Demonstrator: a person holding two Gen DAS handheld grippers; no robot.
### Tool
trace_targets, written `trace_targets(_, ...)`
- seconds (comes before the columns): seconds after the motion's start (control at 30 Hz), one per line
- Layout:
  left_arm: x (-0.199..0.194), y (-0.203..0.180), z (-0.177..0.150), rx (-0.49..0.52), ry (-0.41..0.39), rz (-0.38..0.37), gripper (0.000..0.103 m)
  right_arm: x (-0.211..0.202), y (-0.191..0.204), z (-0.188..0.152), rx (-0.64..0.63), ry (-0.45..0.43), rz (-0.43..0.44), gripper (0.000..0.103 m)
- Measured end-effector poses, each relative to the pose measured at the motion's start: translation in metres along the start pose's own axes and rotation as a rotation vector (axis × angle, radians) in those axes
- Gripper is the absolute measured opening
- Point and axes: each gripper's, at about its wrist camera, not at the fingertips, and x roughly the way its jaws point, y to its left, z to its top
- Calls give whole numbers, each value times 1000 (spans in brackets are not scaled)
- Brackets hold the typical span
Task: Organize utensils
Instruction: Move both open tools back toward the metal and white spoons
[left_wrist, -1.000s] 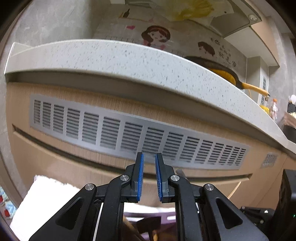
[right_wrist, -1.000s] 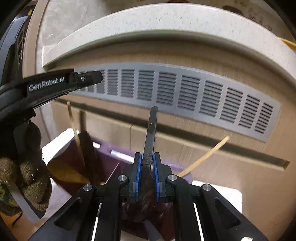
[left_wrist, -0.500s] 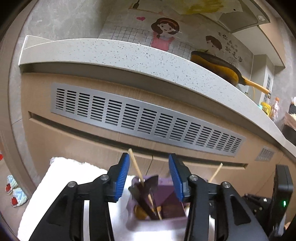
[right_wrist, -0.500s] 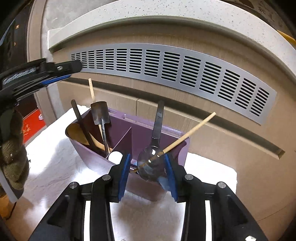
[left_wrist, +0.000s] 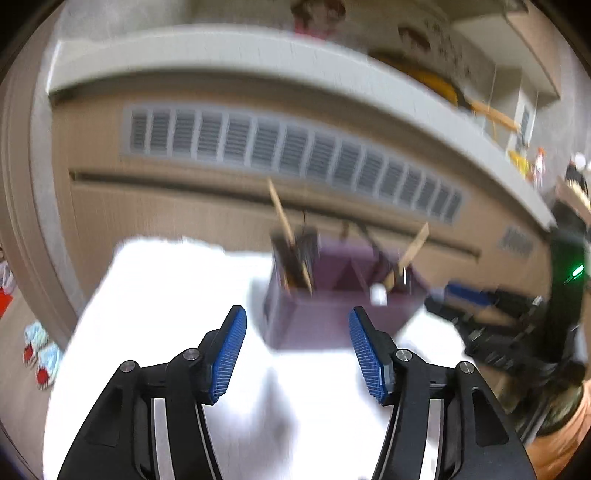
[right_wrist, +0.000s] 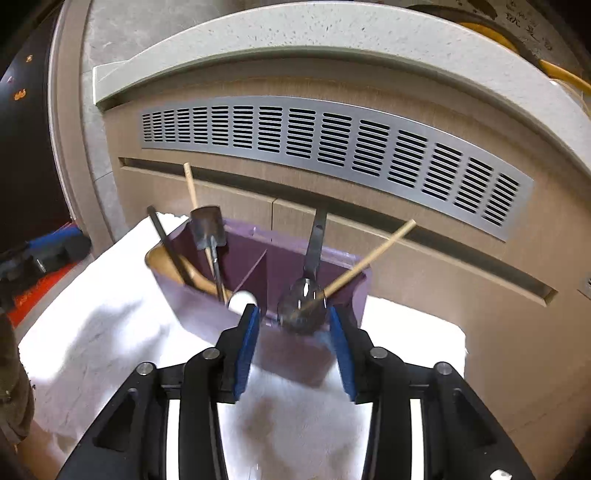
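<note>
my left gripper (left_wrist: 297, 354) hanging spread and empty, my right gripper (right_wrist: 293, 341) gaping beside the purple utensil holder (right_wrist: 207, 306), metal spoon (right_wrist: 304, 301) resting inside

Left wrist view: looking forward and slightly down past the left gripper (left_wrist: 297, 349), set back from the purple utensil holder (left_wrist: 332, 295) at frame centre; heavily blurred. Right wrist view: sharper, much nearer, looking down into the same holder (right_wrist: 207, 306) just beyond the right gripper (right_wrist: 293, 341). Shared by both: holder, white cloth (left_wrist: 155, 295) (right_wrist: 110, 302) in the lower half, slatted vent panel (left_wrist: 288, 155) (right_wrist: 332, 144) and pale countertop edge (left_wrist: 229, 48) (right_wrist: 295, 33) arching across the top.
</note>
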Motion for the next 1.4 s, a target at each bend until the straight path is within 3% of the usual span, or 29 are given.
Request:
trace_targets(0.1,4,-4,-21,-6,124,-32,59,-25,2,-19,8,-9,-11,54)
trace_targets(0.3,-6,-19,-59,-29,265,-38,59,-55,3,-64,40,41,-13,65)
trace_targets(0.53,-37,-62,-123,12,447,-72,59,-82,8,-134,123,112,36,65)
trace_targets(0.63,-53,-86,-149,72,488,-95,59,-97,7,-163,175,138,58,66)
trace_targets(0.7,-63,-104,-162,138,494,-107,59,-108,5,-179,208,145,65,79)
trace_targets(0.83,-67,-131,-179,234,482,-81,58,-123,-5,-201,274,142,55,83)
trace_targets(1.13,-52,-148,-189,296,486,50,58,-116,-16,-233,418,213,122,85)
trace_targets(1.3,-40,-146,-188,299,483,60,58,-118,-14,-239,451,173,169,103)
trace_targets(1.37,-39,-143,-187,288,466,55,52,-118,-12,-240,454,169,162,103)
trace_targets(1.4,-40,-140,-186,281,452,56,44,-118,-12,-240,460,172,163,103)
